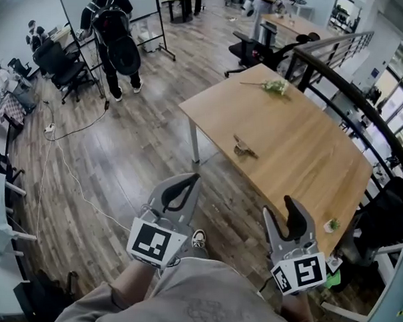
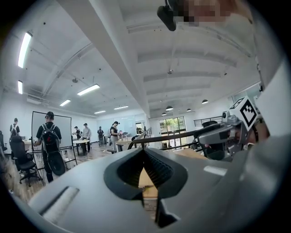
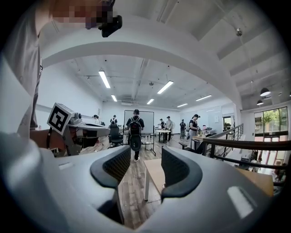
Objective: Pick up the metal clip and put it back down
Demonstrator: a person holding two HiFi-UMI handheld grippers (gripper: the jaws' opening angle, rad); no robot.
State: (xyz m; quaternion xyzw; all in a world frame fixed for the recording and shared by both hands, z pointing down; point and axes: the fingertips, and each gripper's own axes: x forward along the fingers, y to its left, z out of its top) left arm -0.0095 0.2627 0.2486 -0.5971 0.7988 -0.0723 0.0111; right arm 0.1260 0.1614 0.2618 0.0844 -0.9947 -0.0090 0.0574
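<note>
We are standing back from the worktop [image 1: 301, 152], holding both grippers low and close to the body, so nothing is being handled yet. The metal clip [image 1: 243, 146] is lying on the bare wood near the middle of the worktop, well apart from both grippers and from the green sprig [image 1: 275, 86] at the far end. The left gripper [image 1: 189, 181] is showing its fingers closed tip to tip with nothing between them. The right gripper [image 1: 280, 210] is holding its fingers a moderate way apart, also empty, with only floor and the worktop's corner showing through the gap.

We are judging the main risk to be the approach. If we are reaching with the left gripper, its fingers need opening first, or the closed tips are going to shove the clip across the smooth wood. The clip is looking small and low, so fingers coming down too steeply may be striking the worktop or pinching only an edge, letting it slip or spring out. Setting it down from too high risks it bouncing towards the worktop's edge.
</note>
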